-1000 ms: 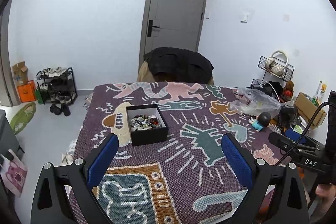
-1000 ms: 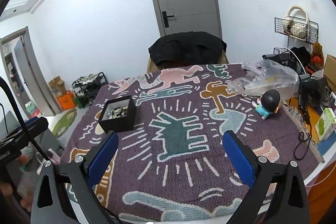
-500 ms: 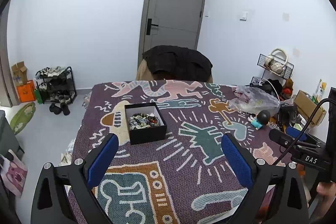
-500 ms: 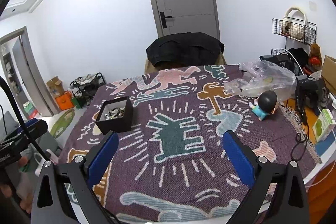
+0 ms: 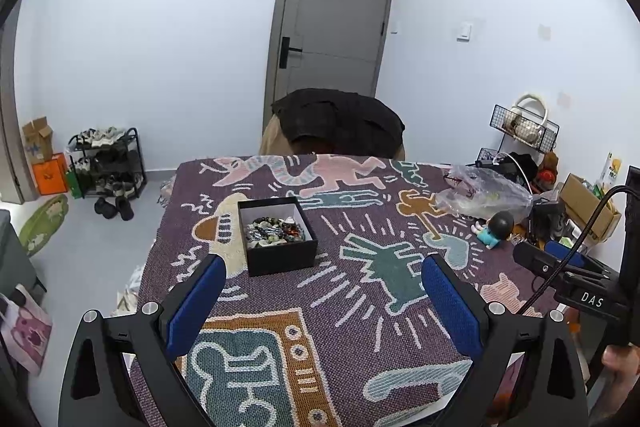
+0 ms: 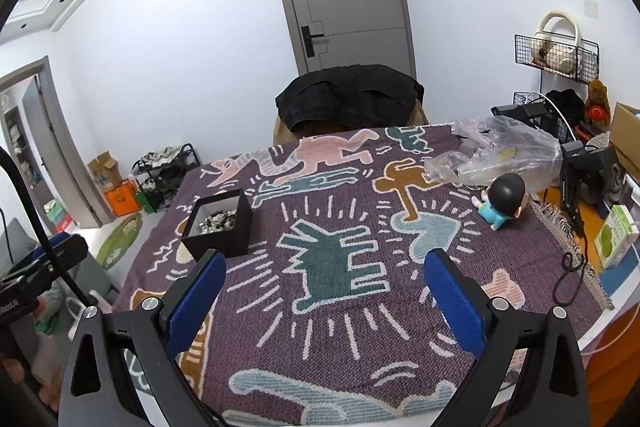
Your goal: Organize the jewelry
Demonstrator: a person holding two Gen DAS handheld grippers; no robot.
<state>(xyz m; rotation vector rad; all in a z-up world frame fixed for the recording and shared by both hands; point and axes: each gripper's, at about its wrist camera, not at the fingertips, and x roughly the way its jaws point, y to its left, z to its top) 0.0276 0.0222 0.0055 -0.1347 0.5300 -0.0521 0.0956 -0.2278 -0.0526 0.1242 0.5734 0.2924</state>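
Note:
A black open box full of mixed beads and jewelry stands on the left part of the patterned purple cloth. In the right wrist view the box is at the left. My left gripper is open and empty, held above the table's near edge, with the box just beyond its left finger. My right gripper is open and empty, above the near edge, to the right of the box.
A crumpled clear plastic bag and a small doll in blue lie at the table's right side. A chair with a black jacket stands at the far side. Cables and boxes crowd the right edge.
Both grippers have drawn back slightly from the table; the box and the cloth look a little farther away. Both stay open and empty.

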